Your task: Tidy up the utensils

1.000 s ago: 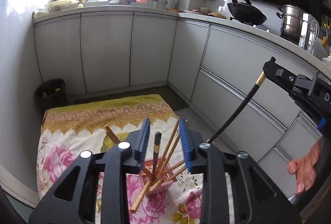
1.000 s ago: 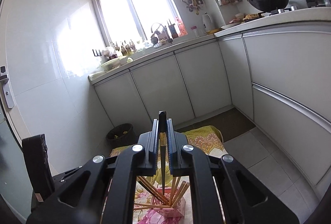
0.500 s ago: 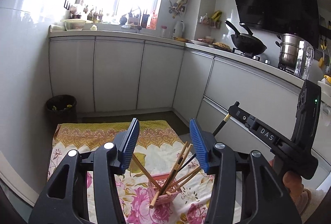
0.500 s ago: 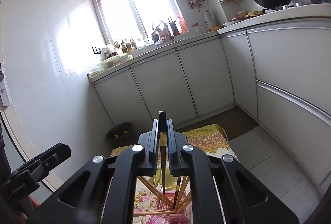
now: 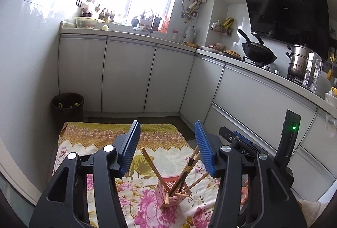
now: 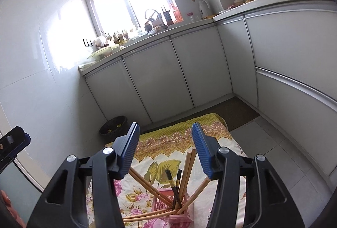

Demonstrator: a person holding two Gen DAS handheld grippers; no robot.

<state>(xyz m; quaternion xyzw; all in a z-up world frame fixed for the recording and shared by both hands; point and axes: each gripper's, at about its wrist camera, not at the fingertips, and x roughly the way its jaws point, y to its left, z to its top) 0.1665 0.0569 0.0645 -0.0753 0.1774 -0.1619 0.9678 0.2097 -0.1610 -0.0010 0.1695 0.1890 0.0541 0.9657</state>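
A pink lattice holder (image 5: 173, 194) stands on a floral cloth (image 5: 101, 141) on the floor and holds several wooden chopsticks (image 5: 152, 163) and two black chopsticks (image 6: 175, 188). The holder also shows in the right wrist view (image 6: 168, 202). My left gripper (image 5: 167, 146) is open and empty above the holder. My right gripper (image 6: 165, 149) is open and empty above it too. The right gripper's body shows in the left wrist view (image 5: 242, 143) at the right.
A black waste bin (image 5: 67, 104) stands by the wall behind the cloth. White cabinets (image 5: 126, 76) run along the back and right. A wok (image 5: 259, 55) and a steel pot (image 5: 298, 63) sit on the stove.
My right gripper opened and let go of the black chopstick, which now stands in the holder. My left gripper opened wider and rose, tilting up.
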